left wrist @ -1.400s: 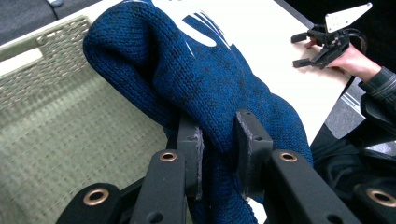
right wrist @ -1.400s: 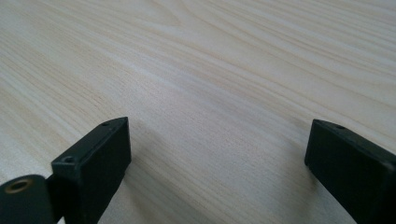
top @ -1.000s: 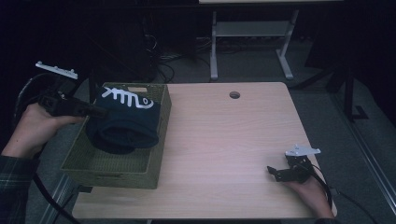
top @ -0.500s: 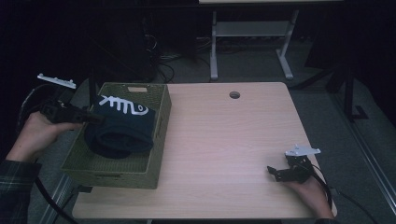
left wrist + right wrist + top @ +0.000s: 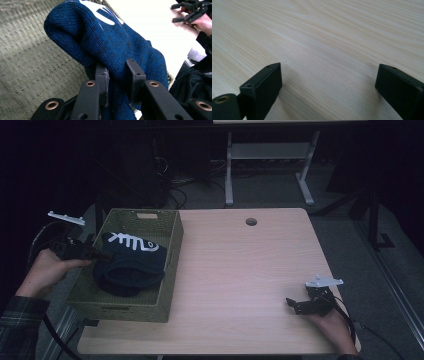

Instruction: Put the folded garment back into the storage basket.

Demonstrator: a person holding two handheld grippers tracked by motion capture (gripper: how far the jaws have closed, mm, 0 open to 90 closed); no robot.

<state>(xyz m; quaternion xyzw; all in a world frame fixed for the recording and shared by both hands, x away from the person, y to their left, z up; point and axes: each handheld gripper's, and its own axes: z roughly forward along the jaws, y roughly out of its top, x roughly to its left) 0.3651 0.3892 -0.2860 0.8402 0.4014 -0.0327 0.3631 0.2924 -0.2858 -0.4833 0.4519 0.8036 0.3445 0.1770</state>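
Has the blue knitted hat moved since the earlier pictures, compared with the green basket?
Yes. The blue knitted hat, clamped in the left tool, has sunk lower into the green basket; earlier it stood up above the basket's rim.

The high view looks forward and down on the whole table (image 5: 240, 270) from far. The left gripper view sits very near the blue knit (image 5: 112, 45), also seen from above. The right gripper view faces bare tabletop closely.
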